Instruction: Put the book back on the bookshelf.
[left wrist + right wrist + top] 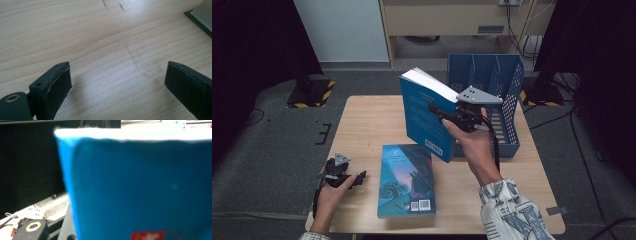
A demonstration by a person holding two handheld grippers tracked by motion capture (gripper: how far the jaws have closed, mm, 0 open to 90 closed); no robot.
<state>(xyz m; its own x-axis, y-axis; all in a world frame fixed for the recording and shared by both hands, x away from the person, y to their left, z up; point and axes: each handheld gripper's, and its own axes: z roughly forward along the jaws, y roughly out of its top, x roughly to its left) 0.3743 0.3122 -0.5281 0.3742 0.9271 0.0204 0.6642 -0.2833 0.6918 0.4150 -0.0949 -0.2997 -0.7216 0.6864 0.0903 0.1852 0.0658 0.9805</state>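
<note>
blue book with a barcode label pinched by right gripper fingers; left gripper fingers spread.

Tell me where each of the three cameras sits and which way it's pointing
High view: above the person's side, looking forward and down on the table; both forearms, left gripper and right gripper show.
Left gripper view: on the left gripper, looking down at bare wood between open jaws; a book corner at the upper right.
Right gripper view: on the right gripper, facing the held blue book up close.
Shared: the held blue book appears in the high and right gripper views; the table in high and left.
</note>
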